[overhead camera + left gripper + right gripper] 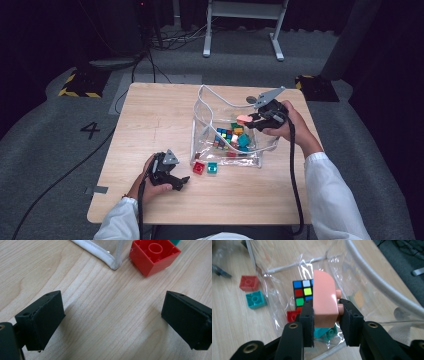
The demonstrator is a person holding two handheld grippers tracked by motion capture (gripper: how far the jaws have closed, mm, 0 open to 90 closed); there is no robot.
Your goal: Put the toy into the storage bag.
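A clear plastic bag (202, 127) with white edging lies on the wooden table (150, 115), holding several coloured bricks and a colour puzzle cube (302, 292). My right gripper (326, 315) hangs over the bag, shut on a pink rounded brick (324, 296), also seen as the pink brick (244, 119) in the high view. My left gripper (112, 320) rests low over the table with its jaws wide apart and nothing between them. Just beyond it lie a red brick (153, 255) and the bag's white corner (111, 262). A teal brick (212, 168) sits beside the red brick (199, 167).
The bag's white handle loop (382, 282) arcs close to the right gripper. Bare wood stretches across the table's left half (145, 130). Cables and a yellow-black floor marking (80, 85) lie beyond the table's far edge.
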